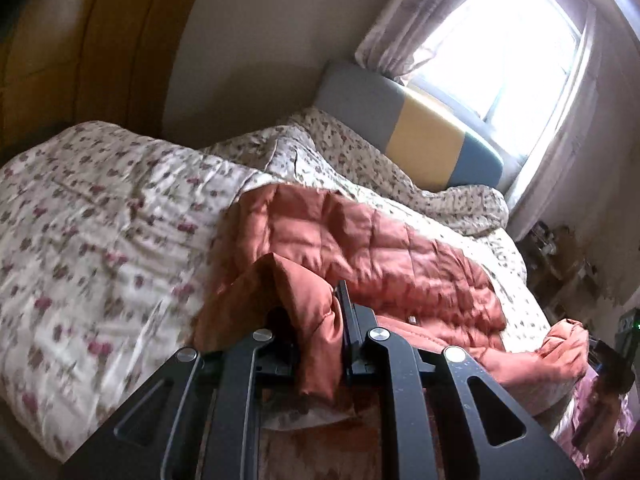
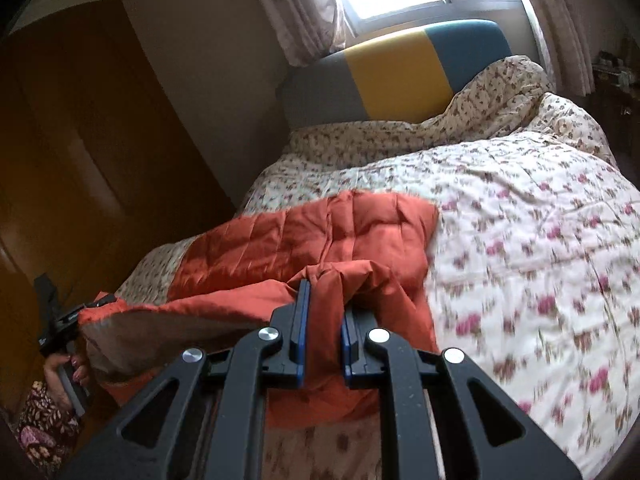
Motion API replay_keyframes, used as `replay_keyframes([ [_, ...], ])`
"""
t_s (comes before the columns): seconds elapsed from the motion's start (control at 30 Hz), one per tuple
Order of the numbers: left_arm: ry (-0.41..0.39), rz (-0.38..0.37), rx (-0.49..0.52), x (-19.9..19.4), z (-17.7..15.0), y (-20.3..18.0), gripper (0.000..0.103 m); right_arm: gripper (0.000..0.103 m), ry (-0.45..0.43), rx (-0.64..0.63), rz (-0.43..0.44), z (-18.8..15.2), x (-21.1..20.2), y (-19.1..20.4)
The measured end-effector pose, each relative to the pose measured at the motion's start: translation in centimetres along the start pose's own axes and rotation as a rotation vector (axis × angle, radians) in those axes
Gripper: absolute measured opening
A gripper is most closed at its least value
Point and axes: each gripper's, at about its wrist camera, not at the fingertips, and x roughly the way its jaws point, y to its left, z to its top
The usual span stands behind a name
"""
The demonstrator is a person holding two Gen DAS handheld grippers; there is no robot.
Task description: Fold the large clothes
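Left claw [image 1: 316, 344]: both fingers pressed onto a bunched fold of the orange quilted jacket [image 1: 372, 256], cloth filling the gap between the pads. Fabric drapes over the left finger and hides most of it.

Right claw [image 2: 324, 344]: blue-padded fingers pinching another fold of the same jacket, cloth pushed up between the pads and spilling over the right finger [image 2: 352, 336].

Jacket position, referenced to the striped headboard [image 2: 396, 72]: the quilted body lies flat on the bed [image 2: 540, 240], at the end away from the headboard, on the floral quilt. The near edge is lifted off the bed and spans between the two claws, showing a paler lining on its underside in the right wrist view.

A crumpled floral duvet [image 1: 400, 168] is heaped just against the headboard. A window [image 1: 500, 40] with curtains sits directly behind the headboard. A wooden wardrobe [image 2: 80, 140] stands to the left of the headboard in the right wrist view.

Quilt areas nearest both cameras are blurred.
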Motion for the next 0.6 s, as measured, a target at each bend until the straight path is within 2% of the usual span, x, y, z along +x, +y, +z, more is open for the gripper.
replay_keyframes([
  [0.17,0.005,0.016,-0.022,3.6,2.8,-0.2,0.015,0.011,-0.011,0.042,-0.022,3.4,3.6,-0.9],
  [0.33,0.018,0.064,-0.053,7.7,5.5,0.1,0.015,0.011,-0.011,0.098,-0.053,5.8,7.4,-2.7],
  [0.5,0.043,0.099,-0.111,11.6,7.7,1.1,0.015,0.012,0.001,0.162,-0.092,7.4,11.0,-4.6],
  [0.6,0.059,0.132,-0.098,14.0,8.3,1.3,0.015,0.012,0.012,0.184,-0.122,8.1,13.3,-5.8],
])
